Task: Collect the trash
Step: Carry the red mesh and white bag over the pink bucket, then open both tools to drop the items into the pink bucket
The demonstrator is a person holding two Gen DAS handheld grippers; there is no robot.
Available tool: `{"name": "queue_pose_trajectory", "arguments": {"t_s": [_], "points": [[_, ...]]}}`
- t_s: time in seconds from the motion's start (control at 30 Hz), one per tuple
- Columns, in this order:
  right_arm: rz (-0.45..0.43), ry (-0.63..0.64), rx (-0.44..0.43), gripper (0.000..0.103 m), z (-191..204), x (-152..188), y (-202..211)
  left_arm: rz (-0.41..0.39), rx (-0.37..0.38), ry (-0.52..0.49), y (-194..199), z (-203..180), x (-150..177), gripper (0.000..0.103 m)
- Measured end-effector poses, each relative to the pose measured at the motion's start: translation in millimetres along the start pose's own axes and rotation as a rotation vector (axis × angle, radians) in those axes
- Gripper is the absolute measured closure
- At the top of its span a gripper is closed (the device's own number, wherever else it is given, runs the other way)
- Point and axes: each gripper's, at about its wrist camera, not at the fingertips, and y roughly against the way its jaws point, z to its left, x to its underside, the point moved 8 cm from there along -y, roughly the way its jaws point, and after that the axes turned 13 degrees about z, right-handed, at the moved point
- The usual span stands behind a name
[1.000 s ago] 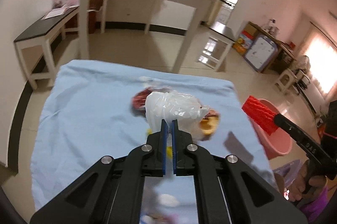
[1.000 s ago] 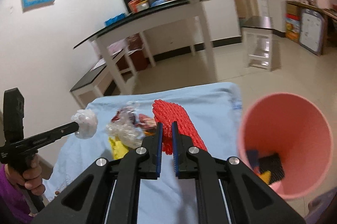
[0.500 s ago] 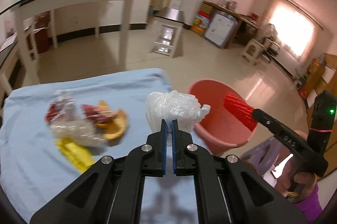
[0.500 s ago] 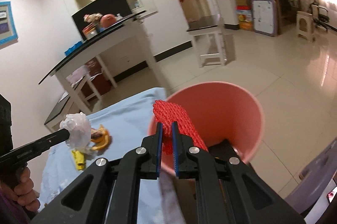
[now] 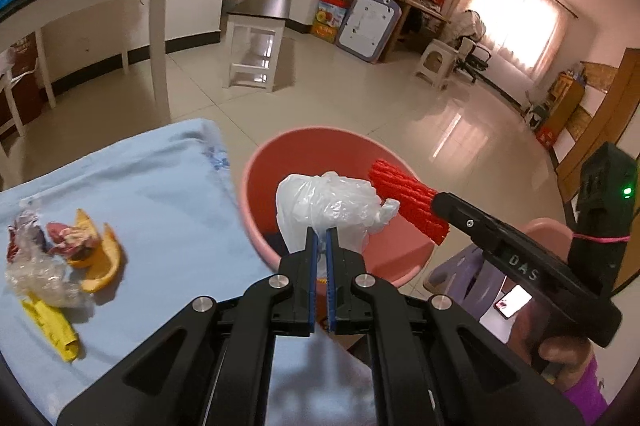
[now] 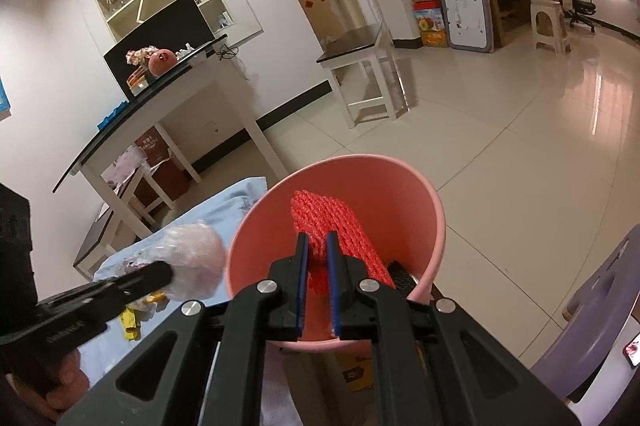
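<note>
Right wrist: red net point(image 6: 340, 226) inside bucket rim point(image 6: 438, 214).

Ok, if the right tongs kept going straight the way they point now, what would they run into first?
Probably the inside wall of the round pink plastic bin. The right tongs, shut on a red foam net sleeve, aim down into its open mouth. Depth is hard to judge, so it might be the dark trash at the bottom instead.

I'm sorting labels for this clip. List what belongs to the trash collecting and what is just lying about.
Part of the job:
- pink bin
- red foam net, in the right claw
- white plastic bag, in the left claw
- orange peel, clear wrap and yellow scrap on the blue cloth

Just lying about:
- white stool
- phone
- drawing board
</note>
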Motion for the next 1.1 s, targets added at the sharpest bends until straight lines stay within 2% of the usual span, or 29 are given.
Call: {"name": "queue_pose_trajectory", "arguments": {"t_s": [0.23, 0.3, 0.37, 0.4, 0.43, 0.47, 0.73, 1.1], "points": [[0.024, -0.012, -0.004, 0.092, 4, -5, -19, 0.028, -0.009, -0.013, -22, -5, -1, 0.099], [0.027, -0.018, -0.005, 0.087, 6, -6, -24, 0.021, -0.004, -0.016, -26, -6, -4, 0.099], [0.028, -0.019, -0.002, 0.083, 8, -8, -26, 0.031, -0.002, -0.017, -32, -6, -6, 0.092], [0.028, -0.020, -0.001, 0.077, 8, -8, -27, 0.038, -0.003, -0.013, -34, -5, -6, 0.089], [0.026, -0.022, 0.003, 0.069, 5, -8, -26, 0.042, 0.003, -0.009, -34, -4, -7, 0.079], [0.023, -0.024, 0.005, 0.067, 5, -8, -26, 0.042, 0.013, 0.001, -35, -2, -8, 0.073], [0.023, -0.012, 0.011, 0.066, 11, -5, -25, 0.028, 0.028, 0.032, -29, 6, -10, 0.072], [0.039, 0.045, -0.025, 0.060, 42, 11, -23, 0.005, -0.011, 0.110, -2, 40, 12, 0.072]]}}
